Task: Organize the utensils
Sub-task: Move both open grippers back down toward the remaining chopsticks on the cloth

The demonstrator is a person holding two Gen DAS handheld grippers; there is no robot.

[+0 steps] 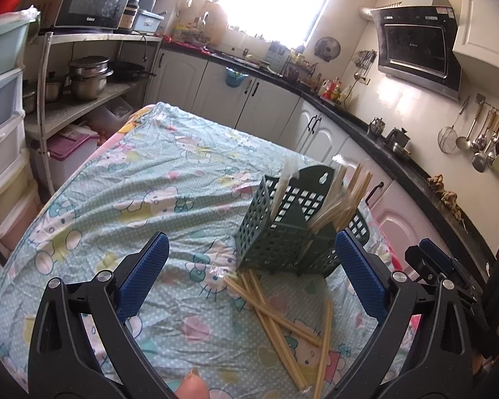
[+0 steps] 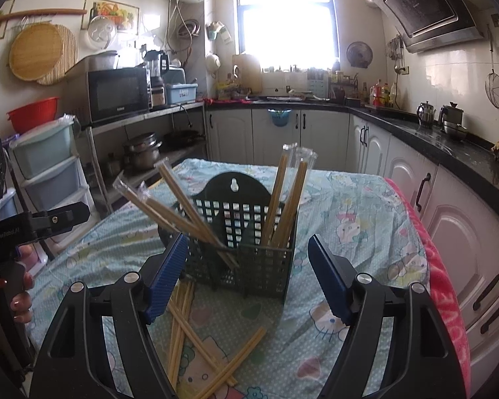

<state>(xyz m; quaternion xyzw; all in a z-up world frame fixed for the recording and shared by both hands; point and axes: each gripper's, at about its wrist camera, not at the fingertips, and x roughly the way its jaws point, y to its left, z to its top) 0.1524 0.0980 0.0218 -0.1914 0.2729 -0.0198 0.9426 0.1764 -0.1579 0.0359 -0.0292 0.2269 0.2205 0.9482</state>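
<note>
A dark green perforated utensil basket [image 1: 286, 229] stands on the table, also in the right wrist view [image 2: 246, 252]. Several wrapped chopsticks [image 2: 282, 199] stick up from its compartments. Several loose wrapped chopsticks [image 1: 282, 319] lie crossed on the cloth in front of the basket, also in the right wrist view [image 2: 196, 339]. My left gripper [image 1: 251, 272] is open and empty, above the loose chopsticks, just short of the basket. My right gripper [image 2: 248, 276] is open and empty, close in front of the basket. The right gripper [image 1: 429, 259] also shows at the right edge of the left wrist view.
The table carries a pale blue cartoon cloth [image 1: 123, 199]. Plastic drawers [image 1: 3, 126] and a metal shelf with pots [image 1: 86, 79] stand to the left. White cabinets under a black counter [image 2: 449, 139] run along the right. The left gripper's body [image 2: 33, 222] shows at the right wrist view's left edge.
</note>
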